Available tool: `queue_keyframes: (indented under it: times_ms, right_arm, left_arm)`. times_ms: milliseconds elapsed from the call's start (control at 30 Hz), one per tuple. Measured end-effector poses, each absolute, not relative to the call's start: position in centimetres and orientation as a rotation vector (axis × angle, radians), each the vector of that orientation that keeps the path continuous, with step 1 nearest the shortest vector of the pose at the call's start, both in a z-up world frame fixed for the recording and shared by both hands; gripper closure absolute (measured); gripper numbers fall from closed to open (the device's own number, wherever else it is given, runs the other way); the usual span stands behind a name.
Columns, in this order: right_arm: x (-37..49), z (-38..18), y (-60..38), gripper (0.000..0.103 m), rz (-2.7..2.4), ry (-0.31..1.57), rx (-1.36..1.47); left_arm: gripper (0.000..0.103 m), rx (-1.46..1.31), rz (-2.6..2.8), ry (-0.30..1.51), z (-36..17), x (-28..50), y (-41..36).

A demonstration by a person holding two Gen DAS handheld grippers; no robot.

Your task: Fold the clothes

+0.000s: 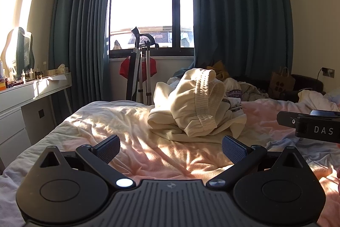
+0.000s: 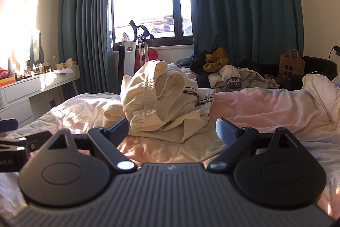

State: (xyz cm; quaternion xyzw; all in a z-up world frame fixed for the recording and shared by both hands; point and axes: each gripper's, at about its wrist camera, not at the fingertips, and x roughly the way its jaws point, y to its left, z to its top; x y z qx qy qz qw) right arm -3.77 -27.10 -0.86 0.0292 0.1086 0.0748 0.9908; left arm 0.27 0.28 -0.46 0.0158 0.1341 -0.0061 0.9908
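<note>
Two black grippers sit low over a sunlit bed [image 1: 89, 120]. Left gripper [image 1: 171, 149] has its blue-padded jaws spread wide with nothing between them; right gripper [image 2: 172, 131] is likewise spread and empty. At twelve o'clock, just beyond both, a crumpled cream garment [image 1: 191, 107] (ribbed waistband on top) lies heaped on the sheet, untouched. More loose clothes [image 2: 231, 76] pile at two o'clock near teal curtains [image 1: 238, 14]

Two fisheye wrist cameras look low across a bed [image 1: 131, 120], both facing the curtained window [image 1: 148, 3]. The left view sits left of the right, whose gripper edges into its frame. Both share the cream garment heap [image 1: 191, 103] [image 2: 161, 99] near ahead, the dresser [image 2: 42, 86] and far clothes pile.
</note>
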Motion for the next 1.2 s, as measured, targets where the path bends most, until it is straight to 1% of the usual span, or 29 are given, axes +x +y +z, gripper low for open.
queue_keyframes:
  times_ms: [300,500,733,867,1200]
  right_arm:
    - [-4.3,-0.6,-27.2,0.012,0.126,0.207,0.079]
    - [-4.5,-0.3,-27.5,0.012,0.066,0.2,0.085]
    - [-3.0,-0.9,-28.7,0.012,0.048,0.272,0.143]
    - [-2.1,-1.5,-29.3,0.012,0.069,0.261,0.157]
    - [3.7,-5.4,-31.3,0.012,0.068,0.356,0.262]
  left_arm:
    - [0.0,0.062,0.008,0.26,-0.8,0.7,0.1]
    - [0.001,0.127,0.034,0.281,-1.1,4.2,-1.6]
    - [0.003,0.209,0.014,0.313,-1.9,12.2,-5.1]
    - [0.008,0.213,0.018,0.336,-2.0,17.6,-7.7]
    - [0.01,0.218,0.074,0.27,-0.5,29.2,-12.3]
